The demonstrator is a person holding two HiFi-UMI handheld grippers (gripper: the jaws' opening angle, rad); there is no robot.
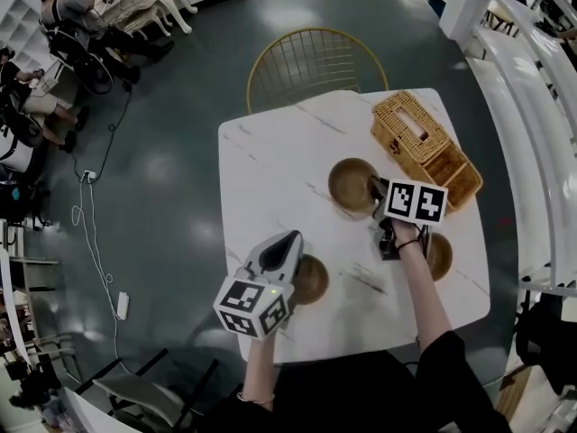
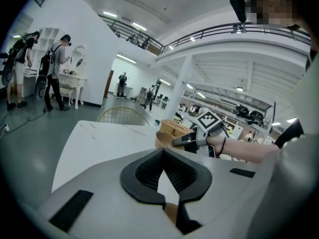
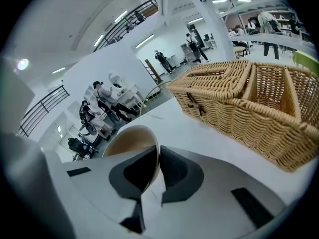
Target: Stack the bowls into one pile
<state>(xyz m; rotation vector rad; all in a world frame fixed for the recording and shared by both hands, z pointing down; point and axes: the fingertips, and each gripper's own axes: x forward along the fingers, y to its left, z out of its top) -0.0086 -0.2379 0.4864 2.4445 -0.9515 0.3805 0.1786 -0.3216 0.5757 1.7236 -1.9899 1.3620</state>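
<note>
Three brown bowls sit on the white marble table [image 1: 270,170]. The far bowl [image 1: 350,184] has my right gripper [image 1: 377,190] shut on its near-right rim. In the right gripper view the pads [image 3: 172,168] pinch that bowl's [image 3: 128,139] thin wall, and the bowl looks tilted. A second bowl [image 1: 311,280] lies near the table's front, just right of my left gripper [image 1: 290,240]. The left gripper [image 2: 163,152] has its tips together, nothing between them, and a sliver of brown bowl [image 2: 172,214] shows below. The third bowl [image 1: 441,256] is partly hidden behind my right forearm.
A wicker basket [image 1: 424,147] with open compartments stands at the table's far right corner, close beside the held bowl; it also fills the right gripper view [image 3: 239,98]. A gold wire chair [image 1: 306,61] is tucked at the far edge. People stand far off at the left.
</note>
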